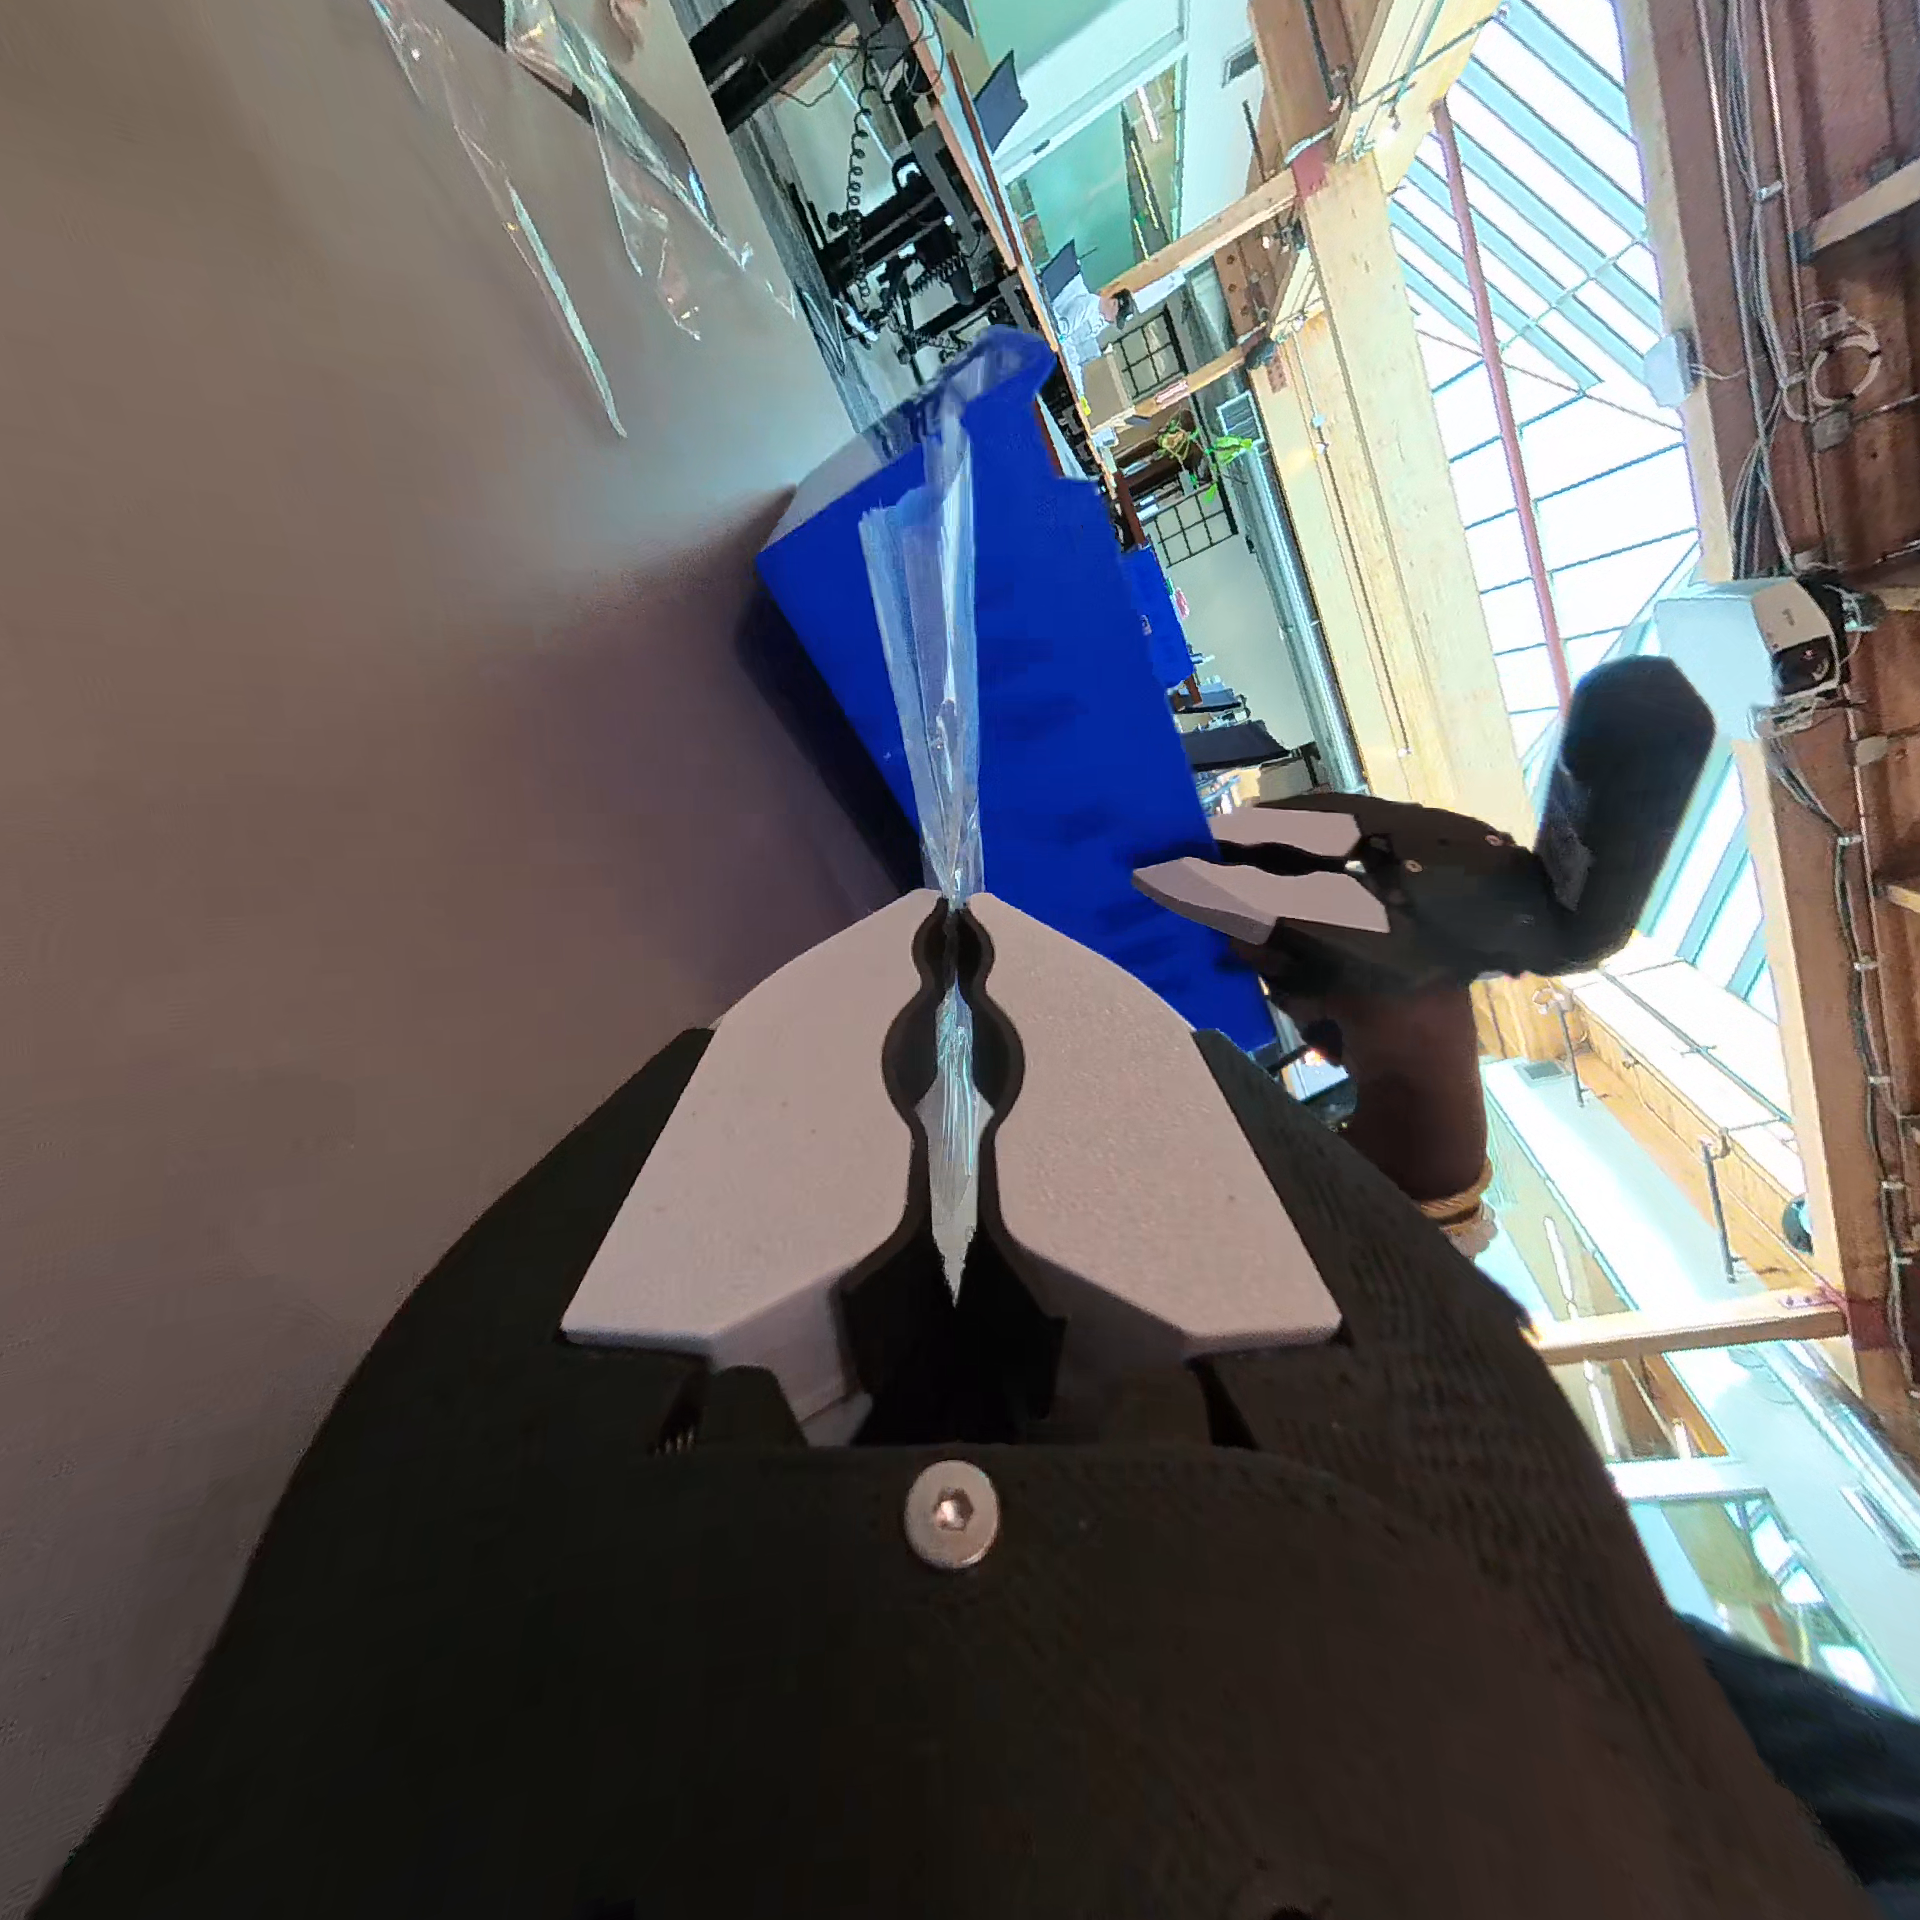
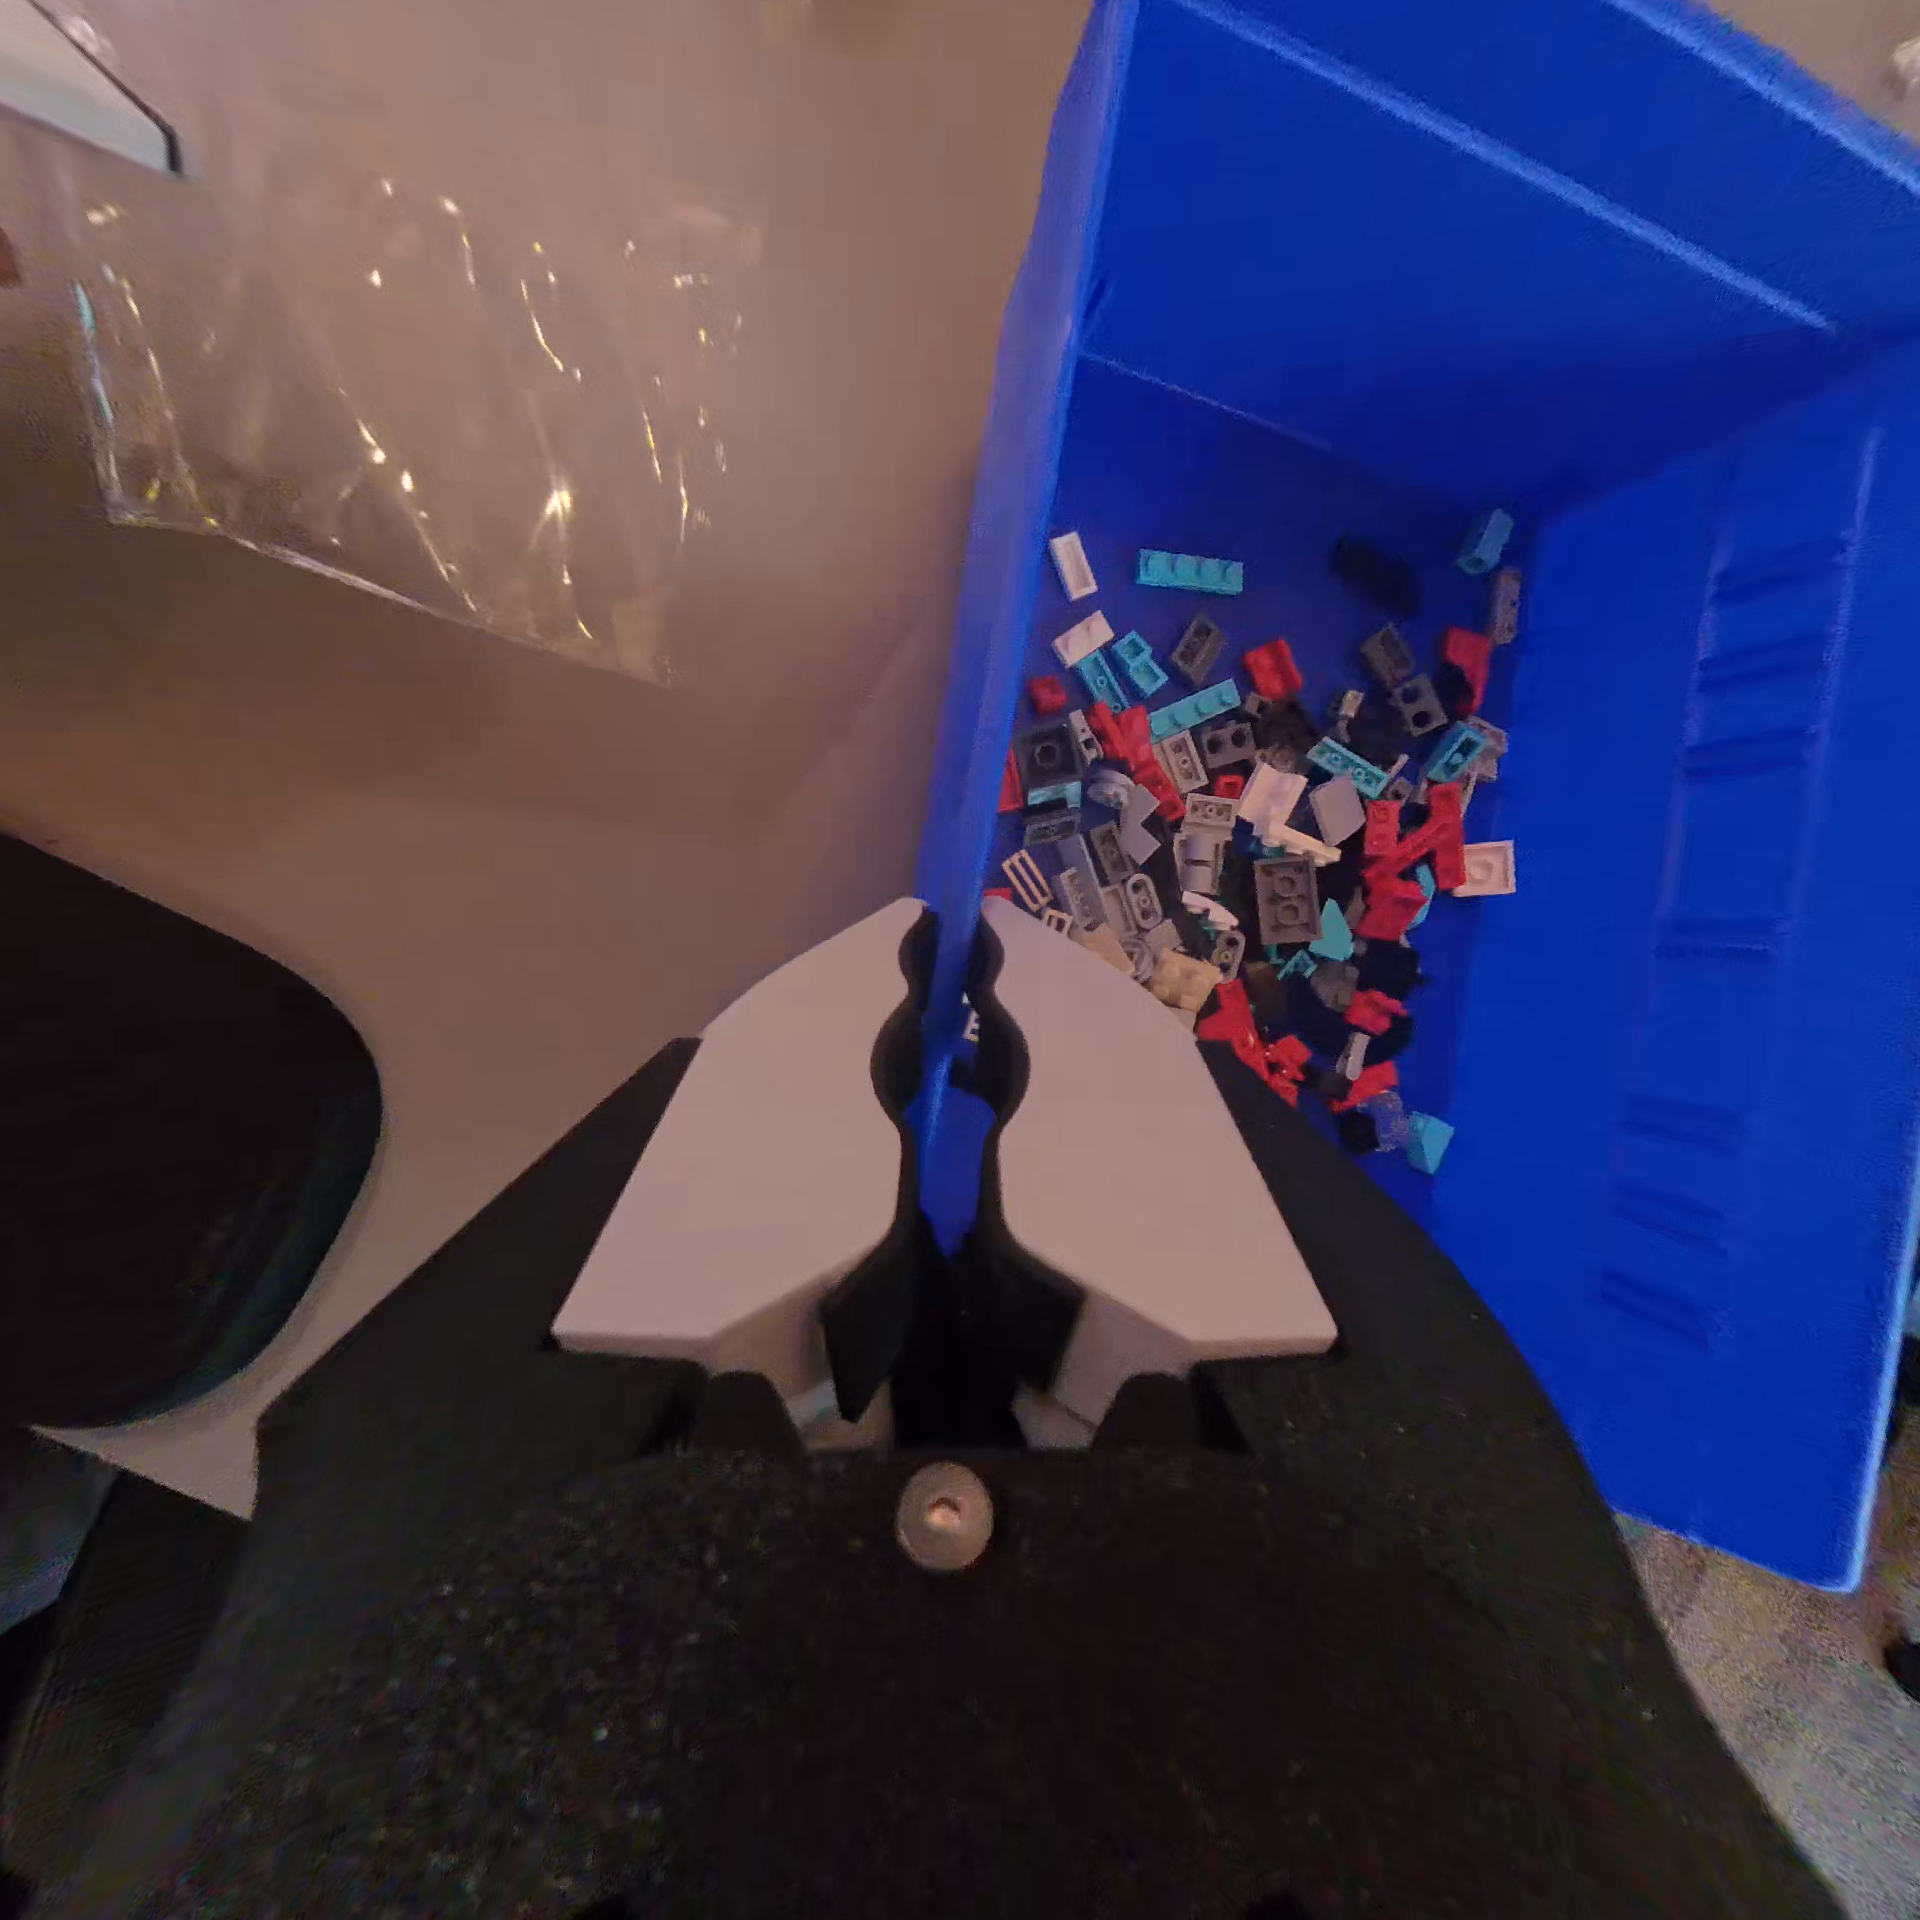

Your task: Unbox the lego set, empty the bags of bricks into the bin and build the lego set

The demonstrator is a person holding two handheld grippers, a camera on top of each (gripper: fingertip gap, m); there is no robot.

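My left gripper [image 1: 951, 909] is shut on a clear plastic bag [image 1: 940, 665], seen edge-on and stretched out ahead of the fingertips in front of the blue bin [image 1: 1049, 748]. The same bag shows flat and empty in the right wrist view [image 2: 405, 416], hanging left of the bin. My right gripper [image 2: 954, 914] is shut on the near wall of the blue bin [image 2: 1351, 260]; it also shows in the left wrist view [image 1: 1195, 868] at the bin's edge. Several loose lego bricks [image 2: 1247, 831], red, grey, teal, white and black, lie in the bin's bottom.
The bin stands on a pale table [image 1: 312, 727]. More clear plastic wrapping [image 1: 623, 187] lies on the table beyond the bin. A dark rounded object [image 2: 156, 1143] sits at the table's left edge. The hand holding the right gripper [image 1: 1392, 1081] is beside the bin. The grippers' ends are close to 20 cm from one another.
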